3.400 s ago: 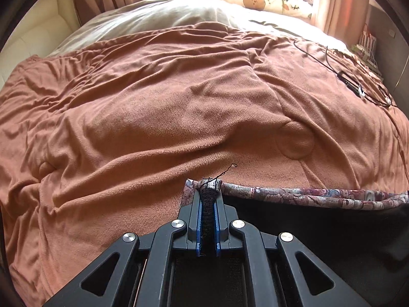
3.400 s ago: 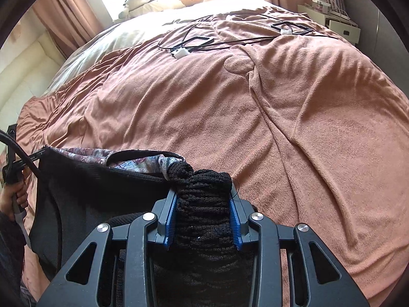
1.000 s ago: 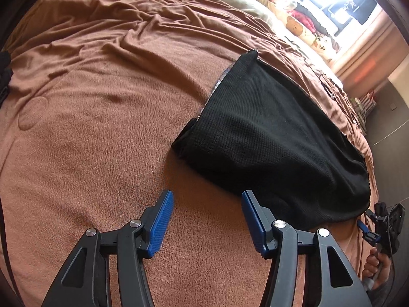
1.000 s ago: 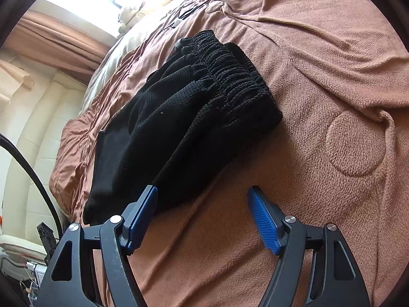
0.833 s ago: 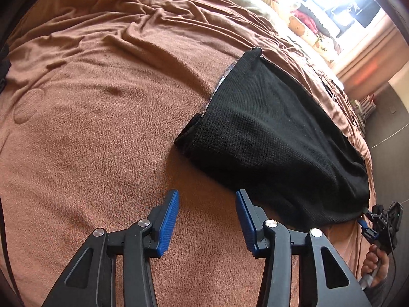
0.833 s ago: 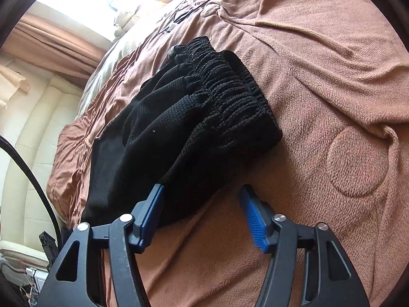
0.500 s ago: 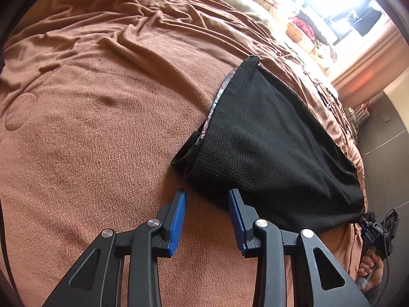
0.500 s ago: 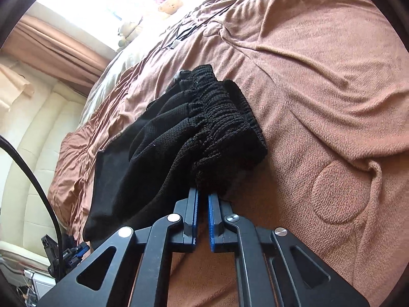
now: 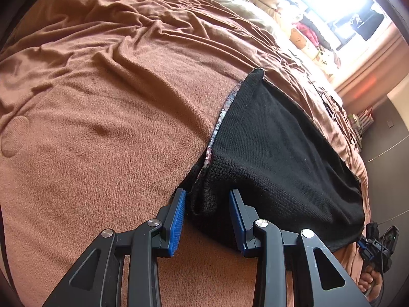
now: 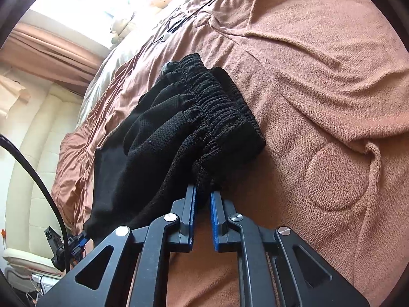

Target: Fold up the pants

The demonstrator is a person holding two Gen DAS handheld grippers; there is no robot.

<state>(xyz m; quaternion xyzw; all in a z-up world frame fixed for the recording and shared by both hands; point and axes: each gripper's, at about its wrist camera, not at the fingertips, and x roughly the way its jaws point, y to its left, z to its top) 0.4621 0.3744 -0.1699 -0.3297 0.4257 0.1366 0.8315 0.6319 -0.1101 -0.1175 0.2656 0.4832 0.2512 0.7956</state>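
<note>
Your black pants (image 9: 276, 148) lie folded over on the brown blanket (image 9: 102, 117), the bunched elastic waistband (image 10: 222, 107) at your right-hand end and the hem end, with a strip of patterned lining (image 9: 219, 122) showing along its edge, at your left. Your right gripper (image 10: 202, 199) has its blue pads nearly together, pinching a fold of fabric just below the waistband corner. Your left gripper (image 9: 207, 204) has just been closing; a hem corner sits between its fingers, left pad (image 9: 177, 217) close against the cloth, but whether both press you cannot tell. Beyond: cables on the blanket, pillows, a bright curtained window
</note>
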